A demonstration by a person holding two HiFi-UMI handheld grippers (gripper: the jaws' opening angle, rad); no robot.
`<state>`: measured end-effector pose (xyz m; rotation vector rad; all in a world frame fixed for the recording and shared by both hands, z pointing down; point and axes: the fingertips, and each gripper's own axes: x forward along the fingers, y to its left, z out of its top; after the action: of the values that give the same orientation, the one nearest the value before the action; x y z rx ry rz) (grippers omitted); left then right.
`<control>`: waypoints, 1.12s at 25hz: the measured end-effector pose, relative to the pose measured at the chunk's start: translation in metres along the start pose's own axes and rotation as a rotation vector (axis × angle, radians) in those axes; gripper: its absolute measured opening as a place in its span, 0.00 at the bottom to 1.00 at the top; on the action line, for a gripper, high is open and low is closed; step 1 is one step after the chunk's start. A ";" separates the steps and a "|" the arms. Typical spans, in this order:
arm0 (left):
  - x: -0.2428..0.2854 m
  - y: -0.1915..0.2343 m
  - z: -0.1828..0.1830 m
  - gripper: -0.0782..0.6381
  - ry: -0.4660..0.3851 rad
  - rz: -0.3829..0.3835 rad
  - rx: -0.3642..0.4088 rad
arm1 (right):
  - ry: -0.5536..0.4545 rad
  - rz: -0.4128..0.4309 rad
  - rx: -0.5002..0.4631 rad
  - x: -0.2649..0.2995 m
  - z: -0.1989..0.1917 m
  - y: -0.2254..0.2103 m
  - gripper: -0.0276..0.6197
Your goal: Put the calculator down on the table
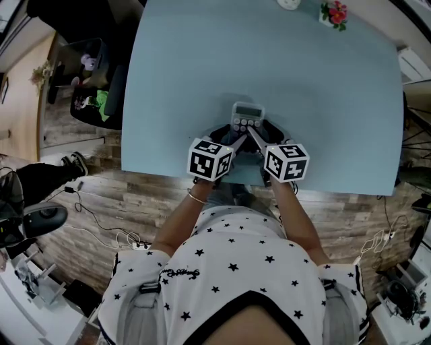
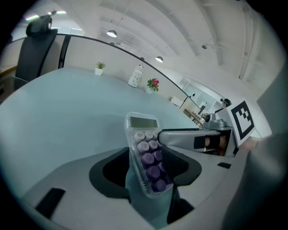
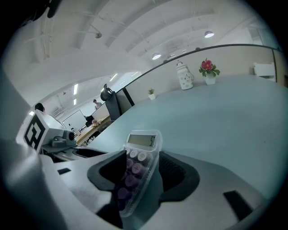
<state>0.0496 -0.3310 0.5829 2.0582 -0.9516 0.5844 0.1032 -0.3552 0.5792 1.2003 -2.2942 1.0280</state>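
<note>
The calculator [image 1: 248, 116], clear-cased with purple and white keys, lies near the front edge of the pale blue table [image 1: 269, 60]. Both grippers meet at its near end. In the left gripper view the calculator [image 2: 146, 152] stands slanted between the jaws of my left gripper [image 2: 146, 168], with a dark gap on its left side. In the right gripper view the calculator [image 3: 137, 170] sits between the wide jaws of my right gripper [image 3: 144, 173], with a gap on its right side. The left gripper [image 1: 239, 138] and right gripper [image 1: 254, 135] cross under it.
A flower pot [image 1: 335, 13] and a white jar [image 1: 288, 3] stand at the table's far edge, with a small plant [image 2: 99, 68] further along. A dark chair [image 1: 101, 81] is left of the table. Cables lie on the wooden floor.
</note>
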 end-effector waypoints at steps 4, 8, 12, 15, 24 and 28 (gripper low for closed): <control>0.000 0.000 -0.001 0.45 0.006 0.007 -0.008 | 0.005 -0.015 -0.020 -0.001 -0.001 0.000 0.38; 0.001 0.001 -0.001 0.45 0.013 0.015 -0.010 | 0.005 -0.025 -0.044 0.000 0.000 -0.001 0.37; 0.002 0.003 -0.001 0.45 0.009 0.016 -0.010 | 0.002 -0.027 -0.053 0.001 0.000 -0.001 0.37; 0.001 0.003 0.001 0.45 -0.006 0.012 -0.010 | -0.002 -0.017 -0.062 0.002 0.001 -0.001 0.38; -0.008 0.005 0.014 0.47 -0.055 0.027 -0.008 | -0.050 -0.009 -0.054 -0.011 0.007 -0.004 0.38; -0.019 0.002 0.025 0.46 -0.106 0.028 0.015 | -0.115 0.003 -0.038 -0.022 0.017 0.001 0.37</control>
<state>0.0383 -0.3440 0.5563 2.1097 -1.0415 0.5028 0.1152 -0.3553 0.5537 1.2720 -2.3920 0.9351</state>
